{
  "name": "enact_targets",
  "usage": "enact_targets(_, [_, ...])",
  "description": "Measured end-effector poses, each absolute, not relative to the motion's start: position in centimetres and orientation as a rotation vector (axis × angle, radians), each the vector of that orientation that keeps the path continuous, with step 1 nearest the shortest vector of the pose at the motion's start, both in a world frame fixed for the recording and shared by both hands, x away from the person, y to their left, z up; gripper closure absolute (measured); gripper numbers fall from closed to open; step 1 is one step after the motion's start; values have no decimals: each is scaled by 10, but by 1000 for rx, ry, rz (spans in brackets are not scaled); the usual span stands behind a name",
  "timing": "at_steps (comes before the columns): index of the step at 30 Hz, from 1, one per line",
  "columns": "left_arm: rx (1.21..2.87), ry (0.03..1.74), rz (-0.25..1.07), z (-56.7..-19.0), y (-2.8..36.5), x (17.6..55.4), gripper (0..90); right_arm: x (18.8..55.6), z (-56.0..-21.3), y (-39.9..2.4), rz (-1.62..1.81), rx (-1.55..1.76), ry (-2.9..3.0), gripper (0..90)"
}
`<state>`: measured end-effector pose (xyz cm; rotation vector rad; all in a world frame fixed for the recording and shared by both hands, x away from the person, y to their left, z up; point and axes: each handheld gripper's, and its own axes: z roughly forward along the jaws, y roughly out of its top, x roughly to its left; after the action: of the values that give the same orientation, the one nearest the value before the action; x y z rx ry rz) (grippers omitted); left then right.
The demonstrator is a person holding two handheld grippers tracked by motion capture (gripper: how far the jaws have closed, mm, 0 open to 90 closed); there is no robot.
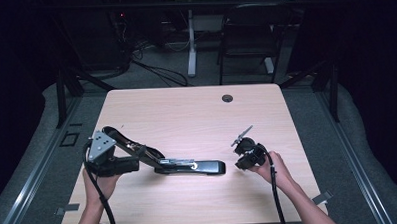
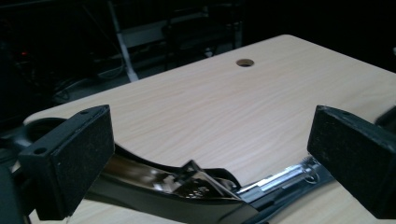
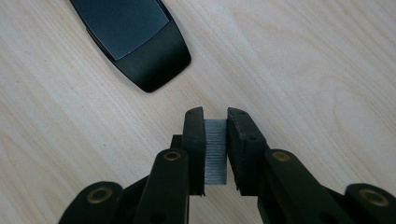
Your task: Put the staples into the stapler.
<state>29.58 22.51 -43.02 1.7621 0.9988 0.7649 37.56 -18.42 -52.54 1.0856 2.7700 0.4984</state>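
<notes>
I've a brittle strip of staples clenched flat-sided in my right gripper; left gripper released beside the opened stapler.

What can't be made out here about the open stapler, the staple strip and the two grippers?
- Stapler magazine: whether it holds staples is too small in the high view; the left gripper view cuts it off at the bottom edge.
- Staple strip: its length is hidden by the right gripper pads.
- Left gripper contact with the stapler's lid: unclear.
</notes>
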Motion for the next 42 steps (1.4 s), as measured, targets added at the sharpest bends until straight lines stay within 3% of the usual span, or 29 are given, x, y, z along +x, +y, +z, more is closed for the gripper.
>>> enact_targets(13, [1639, 1160, 872, -422, 253, 296, 61, 375, -521, -182, 533, 1079, 2770, 780])
enact_targets(18, [1616, 1226, 857, -428, 260, 304, 157, 375, -521, -181, 540, 1077, 2766, 780])
enact_targets(24, [1566, 1342, 751, -441, 273, 317, 282, 374, -522, -179, 561, 1076, 2765, 780])
enact_targets(38, [1545, 1332, 673, -452, 267, 324, 609, 377, -518, -167, 556, 997, 2784, 780])
enact_targets(42, [1535, 1336, 672, -452, 267, 324, 618, 378, -513, -163, 581, 977, 2773, 781])
